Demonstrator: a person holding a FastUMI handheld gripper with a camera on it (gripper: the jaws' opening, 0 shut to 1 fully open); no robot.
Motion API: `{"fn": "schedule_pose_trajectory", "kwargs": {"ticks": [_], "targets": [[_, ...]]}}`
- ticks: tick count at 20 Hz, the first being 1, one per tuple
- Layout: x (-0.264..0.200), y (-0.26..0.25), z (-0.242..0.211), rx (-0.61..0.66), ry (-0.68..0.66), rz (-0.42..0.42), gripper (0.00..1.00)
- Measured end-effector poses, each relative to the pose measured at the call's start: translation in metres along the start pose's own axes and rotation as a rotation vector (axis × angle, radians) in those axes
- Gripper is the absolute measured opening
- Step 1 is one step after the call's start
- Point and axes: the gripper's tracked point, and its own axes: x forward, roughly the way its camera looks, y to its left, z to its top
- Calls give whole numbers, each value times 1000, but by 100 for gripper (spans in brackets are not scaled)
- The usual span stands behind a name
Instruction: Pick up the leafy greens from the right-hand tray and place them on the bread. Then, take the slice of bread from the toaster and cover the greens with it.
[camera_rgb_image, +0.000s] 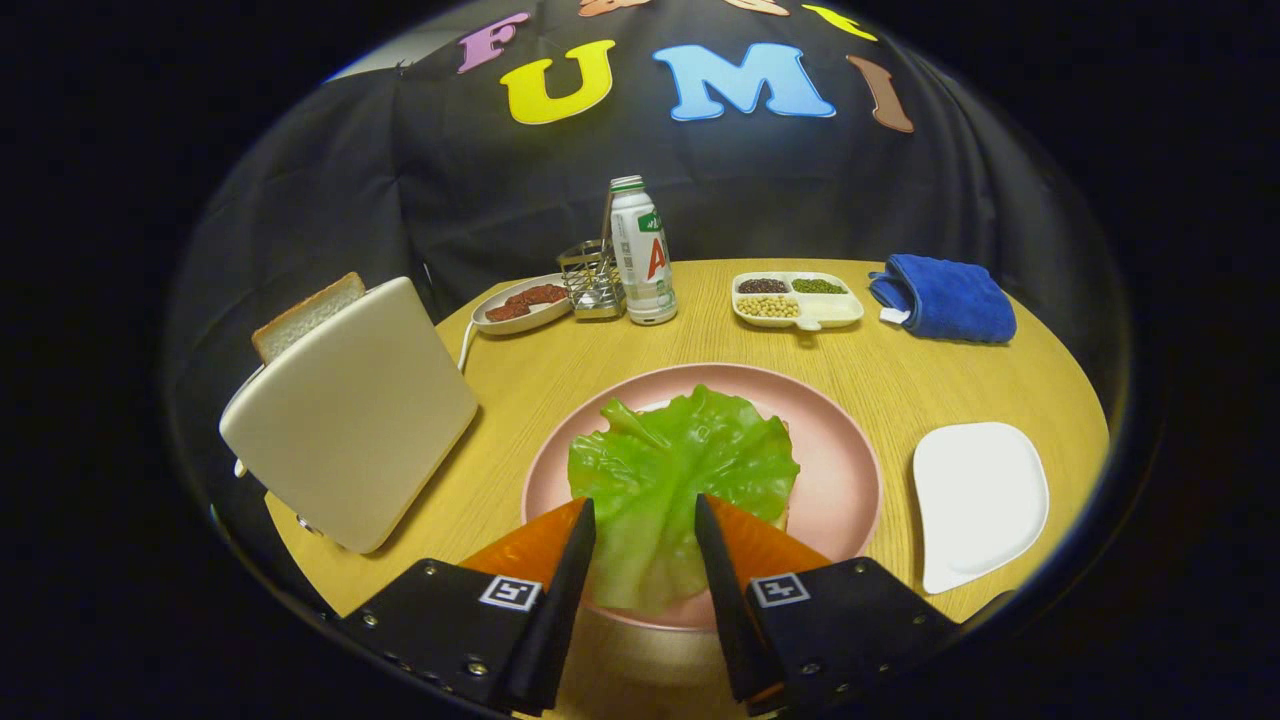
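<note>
Gripper (645, 520): fingers standing apart, flanking the leaf's near edge.
Leafy greens (680, 460): lying on the pink plate (850, 470).
Bread slice (305, 315): sticking up from the toaster (350, 415).

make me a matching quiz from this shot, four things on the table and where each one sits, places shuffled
Things:
1. lettuce leaf
2. bread slice
3. blue cloth
4. white tray

Places:
A. sticking up out of the toaster
B. bare, right of the pink plate
C. folded at the far right of the table, beside the divided bean dish
D. on the pink plate, its near end between the open fingers

Pairs: 1-D, 2-A, 3-C, 4-B
</note>
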Motion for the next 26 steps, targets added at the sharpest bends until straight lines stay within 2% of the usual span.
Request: {"fn": "schedule_pose_trajectory", "kwargs": {"ticks": [4,13,18,26], "targets": [[-10,1,18,-26,-70,-56,82],[-35,44,68,-39,-190,-47,82],[-51,97,101,-49,-263,1,81],[-62,176,133,-58,-328,28,81]]}}
